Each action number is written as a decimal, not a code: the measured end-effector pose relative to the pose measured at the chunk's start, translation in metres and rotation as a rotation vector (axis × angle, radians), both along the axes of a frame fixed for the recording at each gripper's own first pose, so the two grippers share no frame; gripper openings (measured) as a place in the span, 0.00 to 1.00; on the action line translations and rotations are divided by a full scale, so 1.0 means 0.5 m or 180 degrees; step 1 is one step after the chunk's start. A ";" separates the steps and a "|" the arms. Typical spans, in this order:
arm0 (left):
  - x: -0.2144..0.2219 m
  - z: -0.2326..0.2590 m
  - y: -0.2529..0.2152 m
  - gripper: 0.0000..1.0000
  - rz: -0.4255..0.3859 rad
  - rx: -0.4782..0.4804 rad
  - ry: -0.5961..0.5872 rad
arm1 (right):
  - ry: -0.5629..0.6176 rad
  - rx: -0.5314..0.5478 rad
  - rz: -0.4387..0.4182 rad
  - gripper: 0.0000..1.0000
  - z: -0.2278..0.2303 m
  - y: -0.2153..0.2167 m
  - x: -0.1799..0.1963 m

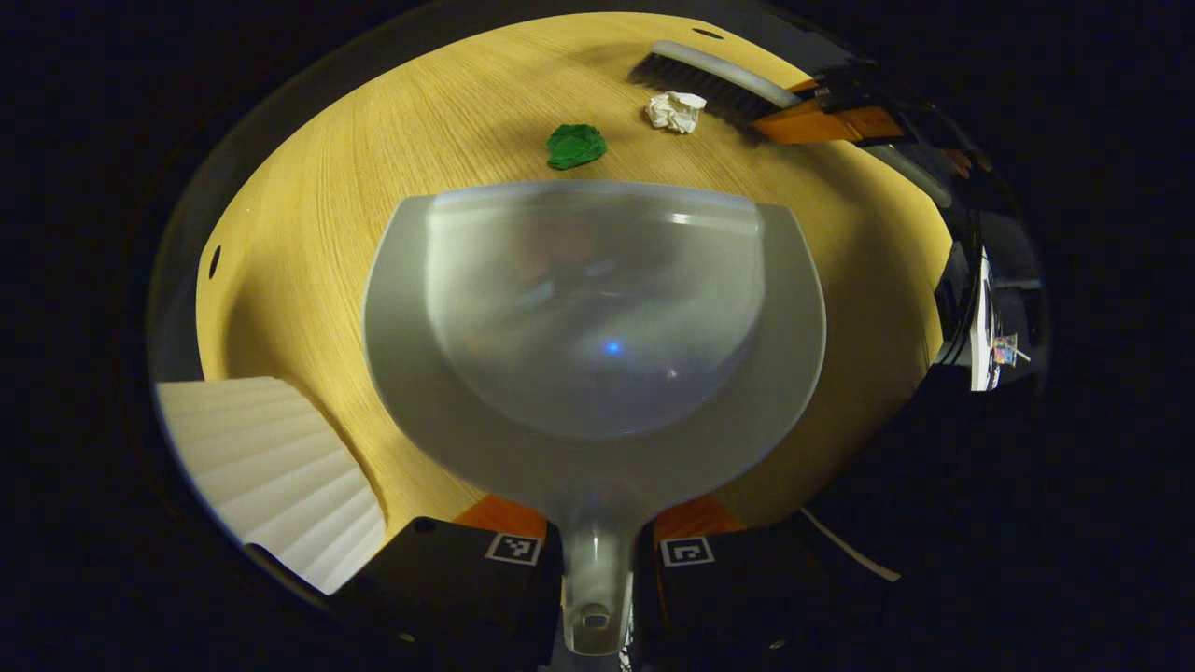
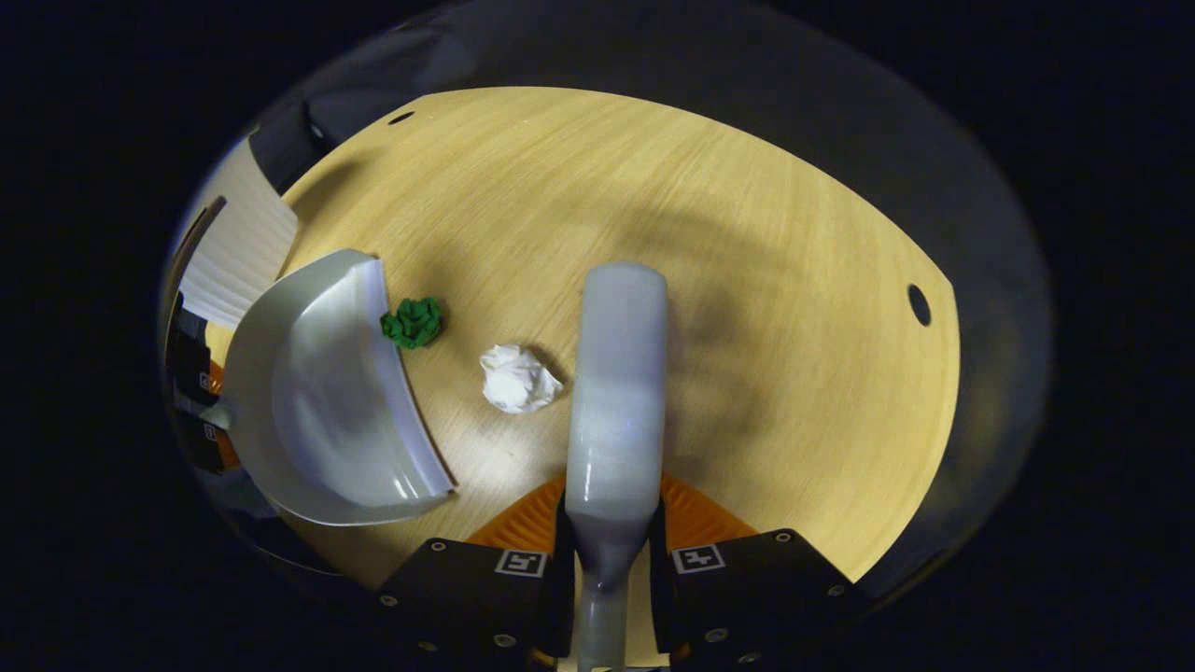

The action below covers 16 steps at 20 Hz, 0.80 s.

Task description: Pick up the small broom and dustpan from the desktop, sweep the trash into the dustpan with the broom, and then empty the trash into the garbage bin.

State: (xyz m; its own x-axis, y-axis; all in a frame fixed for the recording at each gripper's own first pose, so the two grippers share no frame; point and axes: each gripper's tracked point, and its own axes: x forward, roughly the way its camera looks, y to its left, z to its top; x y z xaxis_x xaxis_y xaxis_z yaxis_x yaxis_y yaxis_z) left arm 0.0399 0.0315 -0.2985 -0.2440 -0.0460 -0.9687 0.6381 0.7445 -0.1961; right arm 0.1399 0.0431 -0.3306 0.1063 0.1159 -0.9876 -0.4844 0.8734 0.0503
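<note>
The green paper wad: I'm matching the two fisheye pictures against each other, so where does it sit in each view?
Left gripper view: the green paper wad lies upper centre, just beyond the dustpan lip.
Right gripper view: it lies left of centre, right at the dustpan lip.
Shared landmark: the white paper wad, lying between the green one and the broom.

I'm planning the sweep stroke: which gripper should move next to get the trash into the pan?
Probably the right gripper: it grips the grey broom beside the white paper wad. The left gripper holds the grey plastic dustpan, mouth towards the green wad.
</note>
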 end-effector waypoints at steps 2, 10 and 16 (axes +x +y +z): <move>0.007 -0.005 -0.016 0.32 -0.0116 -0.0032 0.0001 | 0.0034 0.0107 0.0368 0.34 -0.003 0.030 0.000; -0.010 -0.013 -0.032 0.31 -0.0089 -0.0186 -0.0030 | 0.0379 0.0909 0.1156 0.34 0.054 0.142 -0.010; -0.038 -0.011 -0.043 0.32 0.0314 -0.0147 -0.0083 | 0.0190 0.0715 0.0707 0.34 0.092 0.088 0.059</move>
